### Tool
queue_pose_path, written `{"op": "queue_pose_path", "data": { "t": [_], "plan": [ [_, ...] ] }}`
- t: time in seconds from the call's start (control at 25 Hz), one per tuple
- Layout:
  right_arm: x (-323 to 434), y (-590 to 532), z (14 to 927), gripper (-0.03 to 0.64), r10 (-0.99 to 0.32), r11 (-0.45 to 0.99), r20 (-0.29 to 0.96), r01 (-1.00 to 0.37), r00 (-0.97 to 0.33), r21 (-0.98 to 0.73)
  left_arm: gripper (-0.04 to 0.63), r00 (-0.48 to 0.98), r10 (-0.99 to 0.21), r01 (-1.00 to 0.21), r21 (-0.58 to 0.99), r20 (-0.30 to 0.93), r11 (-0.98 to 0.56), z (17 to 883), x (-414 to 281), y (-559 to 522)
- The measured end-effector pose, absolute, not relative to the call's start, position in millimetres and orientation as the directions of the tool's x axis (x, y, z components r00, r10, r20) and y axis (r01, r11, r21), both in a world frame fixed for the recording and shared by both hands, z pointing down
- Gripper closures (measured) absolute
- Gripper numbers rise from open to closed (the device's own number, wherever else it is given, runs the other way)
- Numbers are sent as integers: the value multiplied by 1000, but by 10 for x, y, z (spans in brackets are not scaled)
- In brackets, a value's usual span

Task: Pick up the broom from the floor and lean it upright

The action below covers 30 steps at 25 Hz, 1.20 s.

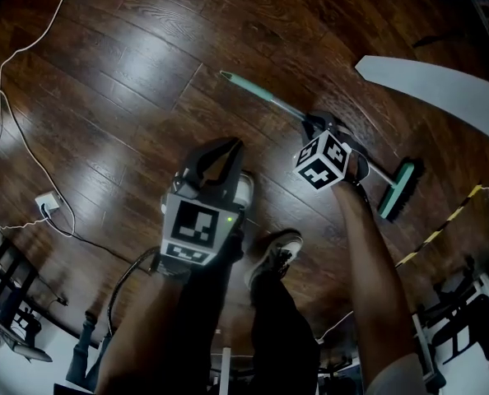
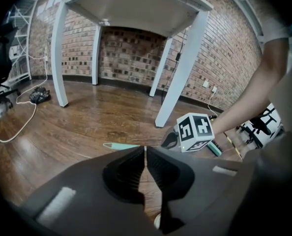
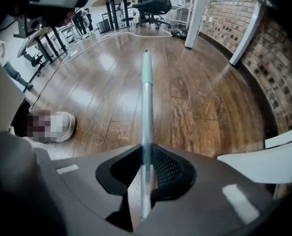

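Broom (image 1: 271,102) slants low across the wooden floor (image 1: 121,72), brush head to my right; whether it touches the boards I cannot tell. My right tool (image 3: 146,154) is clamped on its metal handle, green tip pointing away. My left tool (image 2: 145,154) hangs alongside, jaws together and empty.

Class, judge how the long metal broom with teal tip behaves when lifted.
Probably stiff: the metal broom runs straight. Held midway by the right tool, it may dip toward its brush head. Its shiny shaft might slip.
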State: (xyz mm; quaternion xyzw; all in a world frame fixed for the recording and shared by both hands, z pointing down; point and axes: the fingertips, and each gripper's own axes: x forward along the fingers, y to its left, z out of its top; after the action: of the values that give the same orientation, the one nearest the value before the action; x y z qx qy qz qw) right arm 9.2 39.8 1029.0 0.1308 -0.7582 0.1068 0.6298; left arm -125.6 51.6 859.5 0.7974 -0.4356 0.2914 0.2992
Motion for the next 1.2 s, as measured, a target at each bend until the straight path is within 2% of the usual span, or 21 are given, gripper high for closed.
{"op": "queue_pose_path", "data": {
  "t": [0.36,0.52,0.8,1.0,1.2],
  "plan": [
    [418,34,8722,534,-294,868,909,-482,-296,124,594,536,-615,-815,164,579,-556,7197,-817,136],
    [738,80,7877,534,-395,825,855,-539,-336,169,594,585,-619,-777,146,524,-612,6470,-559,60],
    [2006,256,6562,532,-639,567,741,-777,-206,273,594,649,-612,-715,85,452,-694,5392,-33,-36],
    [2660,131,6192,531,-695,470,692,-852,-196,230,594,625,-639,-749,115,449,-652,5041,488,-90],
    [2989,-264,5837,531,-731,415,642,-897,-232,150,594,603,-674,-783,156,426,-602,4706,1063,-171]
  ]
}}
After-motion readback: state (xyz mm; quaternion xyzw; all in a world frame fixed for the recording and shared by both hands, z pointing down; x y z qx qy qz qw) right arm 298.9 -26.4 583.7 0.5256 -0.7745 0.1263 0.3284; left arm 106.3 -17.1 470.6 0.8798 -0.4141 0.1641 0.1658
